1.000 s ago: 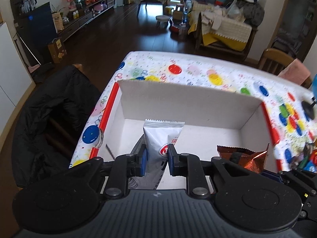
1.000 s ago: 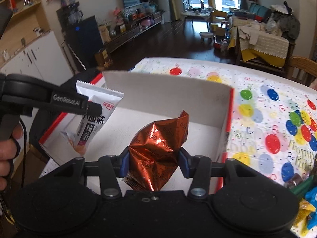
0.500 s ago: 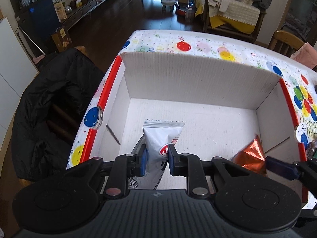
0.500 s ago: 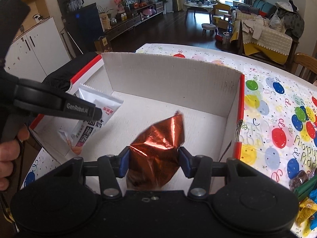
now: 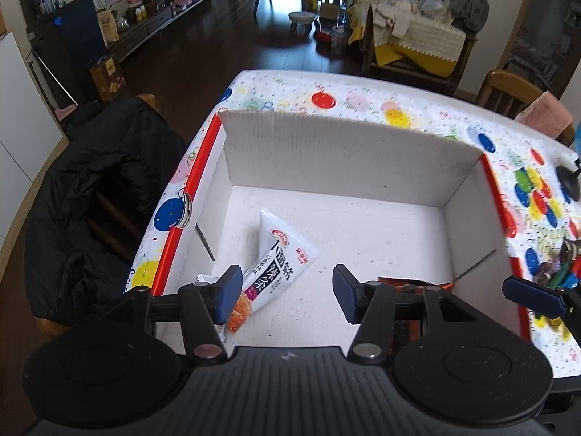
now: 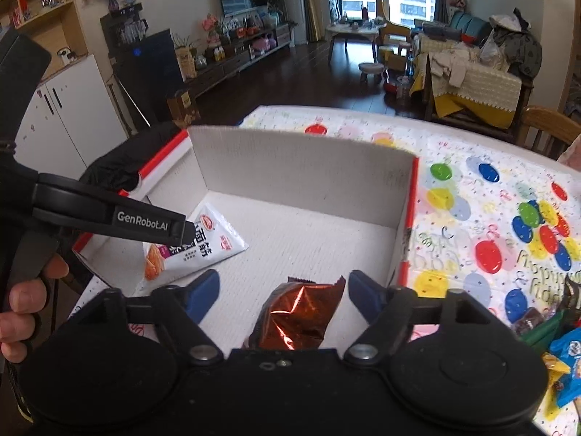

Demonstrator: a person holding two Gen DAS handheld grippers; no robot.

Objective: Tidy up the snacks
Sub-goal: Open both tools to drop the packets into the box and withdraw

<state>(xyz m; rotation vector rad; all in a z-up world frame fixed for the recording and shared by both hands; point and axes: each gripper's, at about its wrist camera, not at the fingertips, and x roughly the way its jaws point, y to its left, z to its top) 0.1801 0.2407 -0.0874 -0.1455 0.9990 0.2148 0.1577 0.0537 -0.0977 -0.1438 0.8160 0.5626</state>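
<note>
Black claw (image 6: 283,290), blue pads (image 6: 203,292), silver screws, white GenRobot.AI lettering

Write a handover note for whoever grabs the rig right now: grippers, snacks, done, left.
Left gripper: jaws have just been opening, nothing pressed; the white snack packet lies on the box floor below it.
Right gripper: jaws have just been opening, clear of the copper foil packet, which now rests in the box.
Cardboard box: holds both packets.
Done: two snacks dropped in.
Left: the loose snacks on the balloon tablecloth, to the right of the box.
</note>
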